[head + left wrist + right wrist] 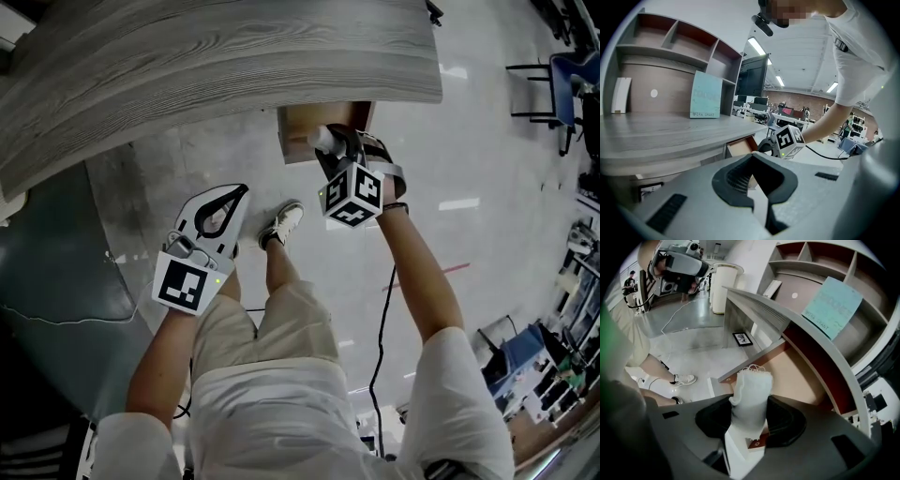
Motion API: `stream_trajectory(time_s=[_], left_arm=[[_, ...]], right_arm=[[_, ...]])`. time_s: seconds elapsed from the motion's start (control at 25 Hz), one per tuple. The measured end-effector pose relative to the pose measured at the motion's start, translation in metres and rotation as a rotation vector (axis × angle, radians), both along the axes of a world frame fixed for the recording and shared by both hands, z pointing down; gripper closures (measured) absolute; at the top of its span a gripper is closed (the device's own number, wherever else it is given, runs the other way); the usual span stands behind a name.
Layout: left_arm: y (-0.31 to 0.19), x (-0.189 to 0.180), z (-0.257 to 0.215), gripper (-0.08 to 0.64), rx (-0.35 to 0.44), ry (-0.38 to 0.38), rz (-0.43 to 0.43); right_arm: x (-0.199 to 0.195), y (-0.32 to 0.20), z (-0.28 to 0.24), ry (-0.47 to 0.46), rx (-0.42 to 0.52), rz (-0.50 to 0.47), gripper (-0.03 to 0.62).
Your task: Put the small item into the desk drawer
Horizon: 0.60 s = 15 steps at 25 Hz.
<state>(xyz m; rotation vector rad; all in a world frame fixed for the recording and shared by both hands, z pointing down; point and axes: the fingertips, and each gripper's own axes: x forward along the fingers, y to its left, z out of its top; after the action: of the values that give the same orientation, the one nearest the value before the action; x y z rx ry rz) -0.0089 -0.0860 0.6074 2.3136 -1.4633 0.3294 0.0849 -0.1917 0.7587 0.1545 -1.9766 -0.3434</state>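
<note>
Right fingers (785, 420) pinch the small white cloth roll (752, 385) at mid-length, frayed end pointing away from the right gripper (750, 416). The roll sits over the pale inside of the open drawer (754, 361) — held in the air, not resting on the drawer bottom. The drawer is pulled out from under the grey wood-grain surface (234, 66). A teal card (832, 305) leans upright on the surface. Left gripper (752, 161): fingers pressed together, nothing between them — held low over the floor (450, 141), near a white shoe (281, 225), well apart from the drawer.
</note>
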Motion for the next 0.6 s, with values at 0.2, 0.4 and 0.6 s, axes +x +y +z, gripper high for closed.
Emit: stream_trajectory(time_s=[0.2, 0.4, 0.6], left_arm=[[0.006, -0.004, 0.003, 0.554, -0.011, 0.007, -0.029], [0.01, -0.01, 0.006, 0.555, -0.021, 0.001, -0.054], [0.011, -0.015, 0.009, 0.555, -0.023, -0.005, -0.067]], right_arm=[[0.001, -0.003, 0.017, 0.054, -0.009, -0.023, 0.413], [-0.003, -0.002, 0.031, 0.113, -0.006, -0.08, 0.413], [-0.007, -0.003, 0.047, 0.172, 0.002, -0.142, 0.413]])
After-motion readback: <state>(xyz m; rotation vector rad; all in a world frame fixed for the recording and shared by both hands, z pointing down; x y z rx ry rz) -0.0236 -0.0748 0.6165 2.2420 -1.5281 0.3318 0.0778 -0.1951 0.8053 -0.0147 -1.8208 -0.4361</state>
